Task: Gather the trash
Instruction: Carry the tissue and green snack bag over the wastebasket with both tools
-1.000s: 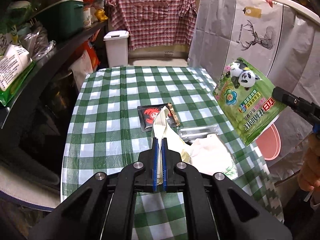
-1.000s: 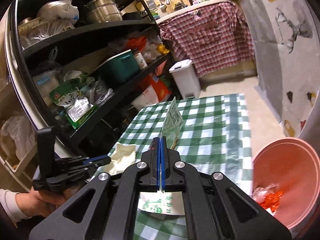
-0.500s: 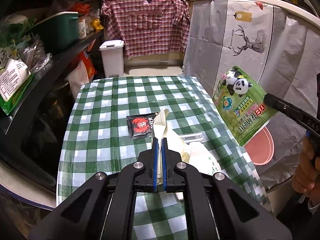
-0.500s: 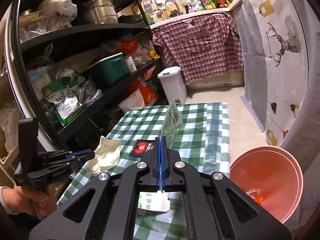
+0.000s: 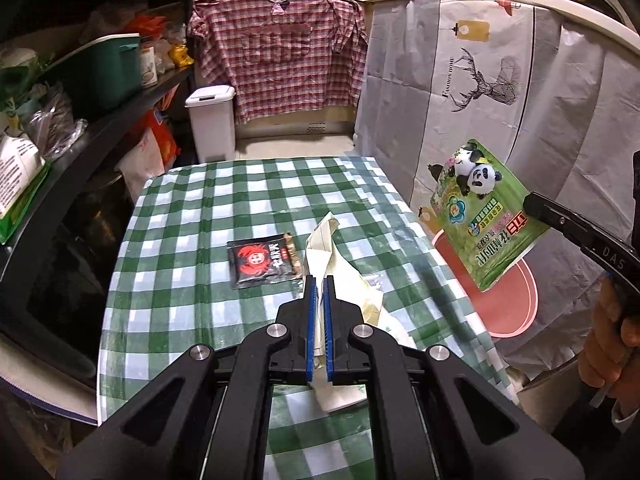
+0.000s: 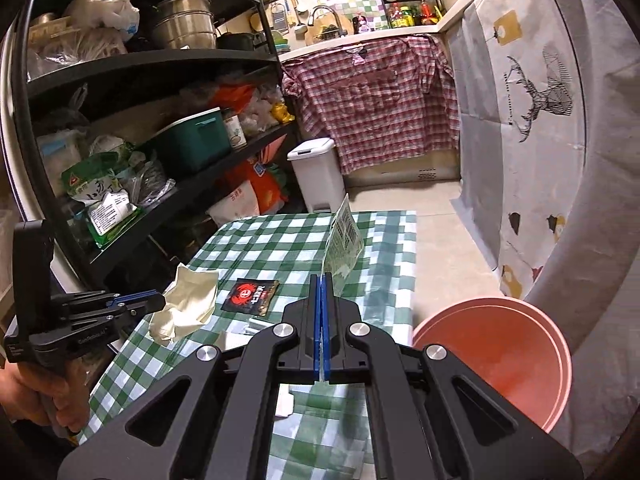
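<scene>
The left gripper [image 5: 319, 280] is clamped on a crumpled cream wrapper [image 5: 326, 256], which stands up between the blue pads and trails down behind them, lifted off the checked table [image 5: 192, 216]. In the right wrist view the same gripper [image 6: 154, 302] comes in from the left, with the wrapper [image 6: 186, 302] hanging from its tip over the table's near left edge.

The right gripper [image 6: 322, 280] is pressed shut on a green pouch [image 6: 345, 240], held edge-on so it rises thin and upright just beyond the fingertips. From the left wrist view the pouch [image 5: 482, 216], printed with pandas, hangs in the air right of the table, pinched at its right edge by the right gripper [image 5: 534, 204], above a pink bin [image 5: 516, 304]. In the right view that bin [image 6: 504, 356] sits low and to the right of the right gripper, beside the table's edge, its mouth open.

Just past the left gripper's tips, slightly left, a black packet [image 5: 260, 262] with a red crab print lies flat on the table [image 6: 280, 248]; the right view shows the packet [image 6: 252, 296] between the two grippers. Some clear film lies near it, too blurred to describe.

Farther off, a white lidded bin [image 5: 210, 122] stands beyond the table's far end, black shelves [image 6: 152, 60] of bags and pots run along the left, and a red plaid shirt [image 5: 280, 56] hangs at the back.
</scene>
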Action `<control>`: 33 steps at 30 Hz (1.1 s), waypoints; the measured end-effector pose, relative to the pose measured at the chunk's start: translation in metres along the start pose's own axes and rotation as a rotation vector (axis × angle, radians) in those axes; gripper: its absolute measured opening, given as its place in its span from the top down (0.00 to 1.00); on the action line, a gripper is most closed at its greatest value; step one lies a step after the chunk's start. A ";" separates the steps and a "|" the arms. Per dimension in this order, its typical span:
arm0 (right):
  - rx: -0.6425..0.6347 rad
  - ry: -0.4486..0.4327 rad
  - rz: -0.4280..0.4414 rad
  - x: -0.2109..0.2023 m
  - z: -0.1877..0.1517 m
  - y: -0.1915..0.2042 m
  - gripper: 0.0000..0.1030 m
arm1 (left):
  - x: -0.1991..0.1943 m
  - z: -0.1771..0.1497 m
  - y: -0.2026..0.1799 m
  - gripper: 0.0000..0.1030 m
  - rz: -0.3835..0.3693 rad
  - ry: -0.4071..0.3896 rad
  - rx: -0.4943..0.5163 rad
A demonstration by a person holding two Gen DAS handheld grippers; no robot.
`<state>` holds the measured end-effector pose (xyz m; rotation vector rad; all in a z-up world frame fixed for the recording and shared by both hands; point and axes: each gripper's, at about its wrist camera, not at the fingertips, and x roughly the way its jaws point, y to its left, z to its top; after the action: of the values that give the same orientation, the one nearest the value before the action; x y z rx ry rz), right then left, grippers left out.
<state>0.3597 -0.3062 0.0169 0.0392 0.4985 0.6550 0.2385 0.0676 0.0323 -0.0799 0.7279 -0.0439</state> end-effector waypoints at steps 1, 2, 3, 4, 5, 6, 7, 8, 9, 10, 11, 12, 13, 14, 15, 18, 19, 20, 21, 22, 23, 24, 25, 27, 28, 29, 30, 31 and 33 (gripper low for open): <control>0.000 -0.001 -0.005 -0.001 0.000 -0.001 0.99 | 0.001 0.000 -0.003 0.96 -0.003 0.000 0.002; 0.001 -0.002 -0.011 -0.002 0.000 -0.003 0.99 | 0.002 0.001 -0.006 0.96 -0.006 0.000 0.006; 0.001 -0.001 -0.020 -0.003 0.000 -0.007 0.99 | 0.003 0.002 -0.010 0.96 -0.009 -0.001 0.010; 0.000 0.000 -0.026 -0.004 0.000 -0.008 0.99 | 0.003 0.003 -0.014 0.96 -0.013 -0.001 0.016; -0.001 0.002 -0.030 -0.004 -0.001 -0.010 0.99 | 0.004 0.004 -0.018 0.96 -0.016 -0.002 0.020; -0.003 0.005 -0.036 -0.005 -0.001 -0.012 0.99 | 0.005 0.004 -0.022 0.96 -0.020 -0.001 0.026; -0.008 0.007 -0.045 -0.005 -0.002 -0.014 0.99 | 0.006 0.005 -0.025 0.96 -0.022 -0.001 0.029; -0.012 0.008 -0.055 -0.006 -0.002 -0.015 0.99 | 0.007 0.005 -0.028 0.96 -0.025 0.000 0.032; -0.018 0.008 -0.067 -0.007 -0.002 -0.017 0.99 | 0.008 0.006 -0.031 0.96 -0.029 0.000 0.034; -0.019 0.007 -0.072 -0.008 -0.002 -0.019 0.99 | 0.009 0.006 -0.034 0.96 -0.031 0.000 0.035; -0.017 0.007 -0.079 -0.009 -0.002 -0.022 0.99 | 0.009 0.007 -0.036 0.96 -0.034 0.001 0.036; -0.017 0.007 -0.093 -0.010 -0.001 -0.025 0.99 | 0.010 0.007 -0.038 0.96 -0.036 0.001 0.037; -0.017 0.007 -0.103 -0.010 -0.001 -0.028 0.99 | 0.010 0.007 -0.042 0.96 -0.038 0.000 0.038; -0.016 0.006 -0.112 -0.011 0.000 -0.029 0.99 | 0.011 0.007 -0.045 0.96 -0.039 -0.001 0.041; -0.014 0.006 -0.125 -0.012 0.000 -0.033 0.99 | 0.011 0.006 -0.047 0.96 -0.039 -0.002 0.043; -0.004 0.001 -0.150 -0.016 0.003 -0.043 0.99 | 0.012 0.005 -0.057 0.96 -0.042 -0.005 0.052; 0.003 -0.001 -0.155 -0.018 0.004 -0.046 0.99 | 0.012 0.005 -0.062 0.96 -0.043 -0.008 0.054; 0.008 0.000 -0.160 -0.019 0.005 -0.050 0.99 | 0.012 0.006 -0.067 0.96 -0.042 -0.012 0.061; 0.009 0.003 -0.161 -0.019 0.005 -0.053 0.99 | 0.012 0.006 -0.073 0.96 -0.036 -0.019 0.075; 0.014 0.005 -0.163 -0.021 0.006 -0.057 0.99 | 0.012 0.006 -0.078 0.96 -0.034 -0.024 0.084; 0.022 0.004 -0.163 -0.022 0.007 -0.060 0.99 | 0.012 0.006 -0.083 0.96 -0.039 -0.027 0.087; 0.039 0.005 -0.161 -0.024 0.009 -0.067 0.99 | 0.013 0.007 -0.090 0.96 -0.047 -0.029 0.088; 0.047 0.006 -0.161 -0.024 0.009 -0.071 0.99 | 0.013 0.007 -0.095 0.96 -0.050 -0.030 0.092; 0.065 0.007 -0.174 -0.027 0.011 -0.081 0.99 | 0.016 0.006 -0.106 0.96 -0.055 -0.036 0.109; 0.070 0.007 -0.179 -0.028 0.011 -0.085 0.99 | 0.019 0.006 -0.114 0.96 -0.062 -0.036 0.117; 0.074 0.007 -0.184 -0.029 0.012 -0.089 0.99 | 0.021 0.005 -0.118 0.96 -0.066 -0.035 0.117; 0.079 0.009 -0.190 -0.030 0.012 -0.093 0.99 | 0.023 0.005 -0.123 0.96 -0.074 -0.033 0.115; 0.086 0.009 -0.194 -0.030 0.012 -0.097 0.99 | 0.027 0.006 -0.128 0.96 -0.083 -0.030 0.108; 0.107 0.011 -0.188 -0.032 0.012 -0.105 0.99 | 0.034 0.007 -0.135 0.96 -0.095 -0.024 0.100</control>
<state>0.4036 -0.4068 0.0215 0.0889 0.5410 0.4448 0.2663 -0.0690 0.0270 -0.0196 0.6965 -0.1692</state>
